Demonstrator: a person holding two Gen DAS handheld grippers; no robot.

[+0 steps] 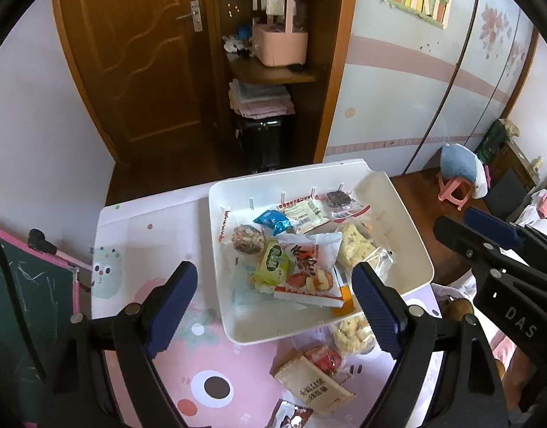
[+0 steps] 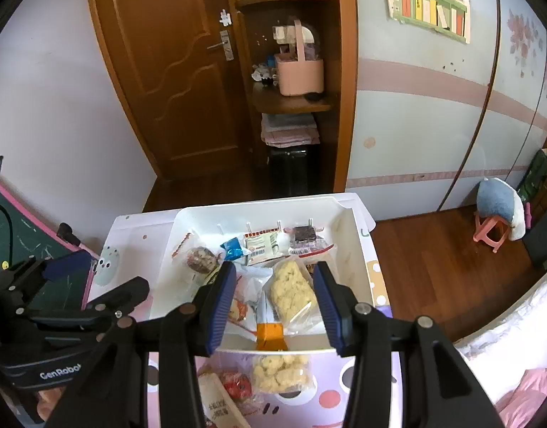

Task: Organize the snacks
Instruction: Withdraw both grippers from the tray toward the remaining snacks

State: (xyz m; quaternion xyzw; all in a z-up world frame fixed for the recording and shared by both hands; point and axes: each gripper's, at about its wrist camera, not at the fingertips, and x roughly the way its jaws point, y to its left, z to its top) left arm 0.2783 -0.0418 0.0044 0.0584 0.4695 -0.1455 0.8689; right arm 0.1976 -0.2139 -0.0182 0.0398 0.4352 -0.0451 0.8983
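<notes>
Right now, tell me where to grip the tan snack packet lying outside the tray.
Grip the tan snack packet across its narrow width near mid-length, coming straight down. It lies flat on the pink mat just before the white tray, its long sides unobstructed.

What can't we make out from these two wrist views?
- Left wrist: dark snack packet is cut off by the bottom edge.
- Left wrist: orange packet is partly behind the left tool.
- Right wrist: beige packet is partly behind the right tool.
- Both views: packet print is too small.

Cartoon-print table (image 1: pixel 216 374) carries white tray (image 1: pixel 412 228) and loose snack packets (image 1: pixel 312 381).
</notes>
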